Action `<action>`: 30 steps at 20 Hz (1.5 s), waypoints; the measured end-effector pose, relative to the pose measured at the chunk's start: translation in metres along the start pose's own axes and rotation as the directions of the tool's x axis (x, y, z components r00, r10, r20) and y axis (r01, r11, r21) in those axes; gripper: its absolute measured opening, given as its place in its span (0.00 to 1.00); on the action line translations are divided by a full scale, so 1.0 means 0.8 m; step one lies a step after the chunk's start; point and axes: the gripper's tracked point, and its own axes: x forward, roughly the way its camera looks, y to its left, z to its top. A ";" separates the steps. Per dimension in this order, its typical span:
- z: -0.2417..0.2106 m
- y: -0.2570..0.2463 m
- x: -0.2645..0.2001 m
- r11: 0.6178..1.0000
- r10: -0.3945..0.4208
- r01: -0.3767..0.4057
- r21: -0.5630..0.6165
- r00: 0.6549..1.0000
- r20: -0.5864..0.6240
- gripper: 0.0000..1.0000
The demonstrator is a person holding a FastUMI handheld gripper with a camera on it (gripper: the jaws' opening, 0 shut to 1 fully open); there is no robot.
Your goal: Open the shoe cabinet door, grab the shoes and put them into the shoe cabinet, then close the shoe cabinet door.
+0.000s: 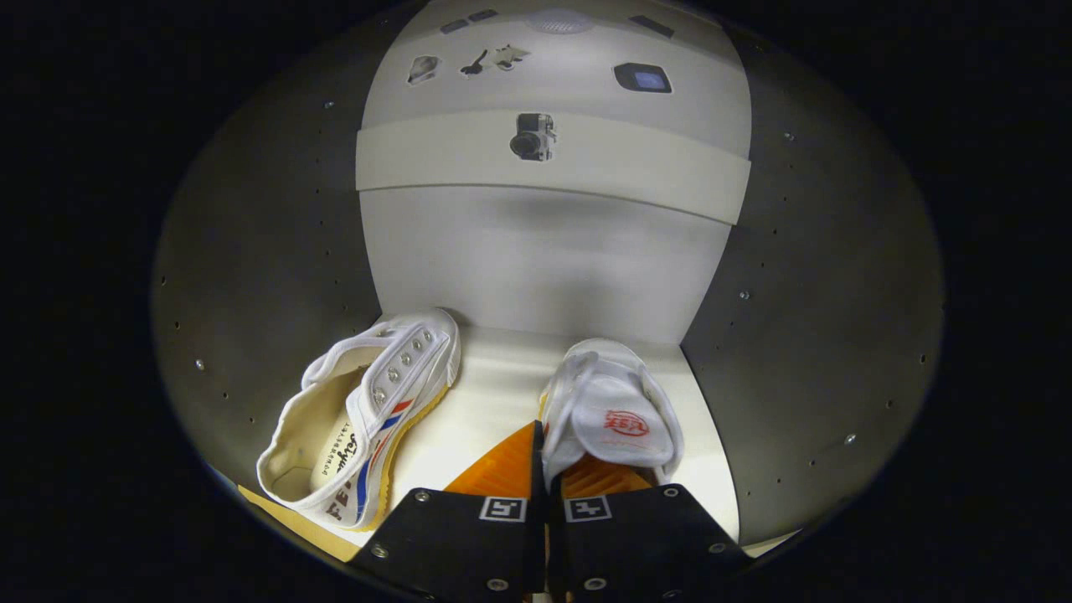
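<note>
I am looking into the shoe cabinet (536, 268), which has a pale back wall and grey side walls. A white canvas shoe (611, 410) with a red mark on its tongue stands on the cabinet floor, toe toward the back wall. My gripper (543, 440) is shut on it, the fingers pinching the left edge of its collar. A second white shoe (368, 410) with red and blue side stripes and a yellow sole lies tipped on its side to the left of the fingers, touching the left wall's foot.
The grey left wall (276, 276) and right wall (804, 335) close in on both sides. A pale panel (653, 180) runs across above the compartment, with a small camera (533, 136) mounted on it. The bare floor (494, 385) shows between the two shoes.
</note>
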 end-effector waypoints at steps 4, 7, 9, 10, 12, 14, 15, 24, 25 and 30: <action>0.000 0.001 -0.008 1.000 -0.021 0.021 0.006 1.000 0.014 0.07; 0.002 0.001 -0.027 0.999 -0.024 0.023 0.029 0.999 0.037 0.08; 0.003 0.000 -0.045 0.999 -0.032 0.030 0.045 0.998 0.061 0.09; 0.002 0.000 -0.054 0.998 -0.037 0.033 0.050 0.997 0.069 0.09; 0.000 0.005 -0.075 0.997 -0.035 0.030 0.065 0.996 0.085 0.09; 0.000 0.009 -0.100 0.997 -0.040 0.033 0.069 0.994 0.105 0.09; -0.001 0.009 -0.115 0.997 -0.054 0.047 0.062 0.992 0.113 0.09; 0.004 0.045 -0.291 0.991 -0.074 0.038 0.130 0.957 0.280 0.09; 0.003 0.048 -0.313 0.990 -0.079 0.039 0.138 0.950 0.301 0.09; -0.021 0.050 -0.403 0.982 -0.132 0.075 0.173 0.929 0.346 0.13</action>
